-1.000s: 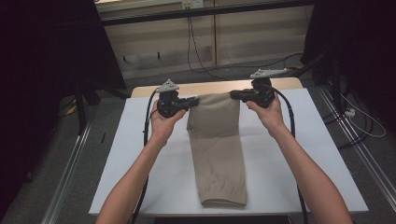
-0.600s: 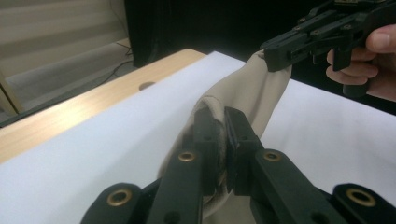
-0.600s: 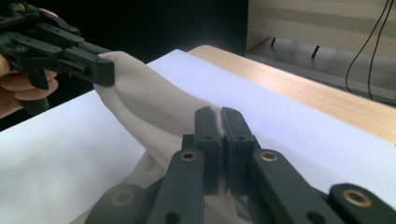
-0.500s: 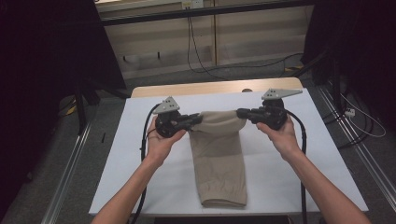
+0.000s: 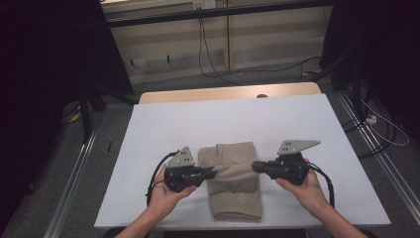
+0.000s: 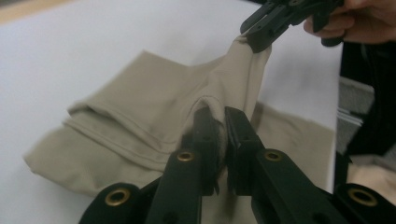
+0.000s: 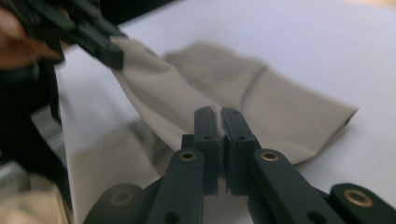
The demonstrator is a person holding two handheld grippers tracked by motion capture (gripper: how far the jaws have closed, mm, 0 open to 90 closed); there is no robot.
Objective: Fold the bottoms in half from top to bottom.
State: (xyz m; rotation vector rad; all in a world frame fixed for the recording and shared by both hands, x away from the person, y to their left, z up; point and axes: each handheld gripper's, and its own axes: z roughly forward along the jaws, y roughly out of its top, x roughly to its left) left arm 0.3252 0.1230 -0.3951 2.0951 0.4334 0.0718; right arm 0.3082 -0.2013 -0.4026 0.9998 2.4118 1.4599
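Observation:
Beige trousers (image 5: 233,176) lie on the white table (image 5: 228,124) near its front edge, their far end folded back over the near part. My left gripper (image 5: 214,172) is shut on the left corner of that folded end, which it holds just above the cloth below. My right gripper (image 5: 254,167) is shut on the right corner. In the left gripper view the cloth (image 6: 154,116) is pinched between my jaws (image 6: 221,116), and the other gripper (image 6: 257,39) holds the far corner. The right gripper view has my jaws (image 7: 219,114) closed on the stretched fabric (image 7: 280,107).
A wooden strip (image 5: 228,92) runs along the table's far edge. Cables (image 5: 208,54) hang by the wall behind. Metal rails (image 5: 74,168) flank the table on the floor, and dark stands rise at both sides. Bare white table surface lies beyond the trousers.
Both grippers have carried the trousers' far end toward the front edge and lower, folding the cloth over itself. The visible length of the trousers has roughly halved.

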